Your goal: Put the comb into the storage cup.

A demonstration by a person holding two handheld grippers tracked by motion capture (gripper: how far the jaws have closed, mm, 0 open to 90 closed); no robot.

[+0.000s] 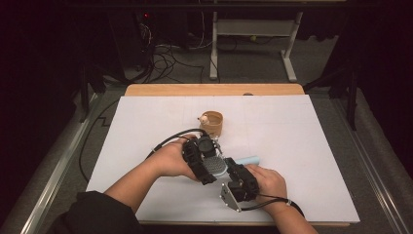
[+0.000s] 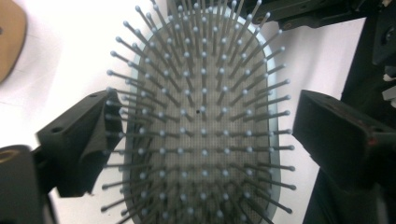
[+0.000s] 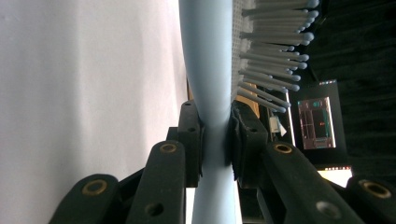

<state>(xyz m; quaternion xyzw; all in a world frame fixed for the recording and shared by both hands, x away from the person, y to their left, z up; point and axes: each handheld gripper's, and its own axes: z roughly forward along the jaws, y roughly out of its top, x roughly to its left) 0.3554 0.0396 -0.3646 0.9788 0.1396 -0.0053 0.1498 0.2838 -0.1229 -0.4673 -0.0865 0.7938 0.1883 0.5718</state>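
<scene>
The right gripper [image 3: 217,135] clamps the neck of a pale-blue plastic paddle hairbrush [image 1: 216,165] above the white bench [image 1: 302,146]; the left gripper [image 2: 201,140] stands with jaws apart around its bristles. Light and rigid, the brush likely grips best at the smooth handle, since the springy pins give.

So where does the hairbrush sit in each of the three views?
High view: the hairbrush lies low of centre, between the two hands, its pale blue handle pointing right.
Left gripper view: bristle face up the middle, between that claw's open jaws.
Right gripper view: seen edge-on, upright at centre, its neck clamped by the right claw.
Shared landmark: the grey ball-tipped bristles.
</scene>
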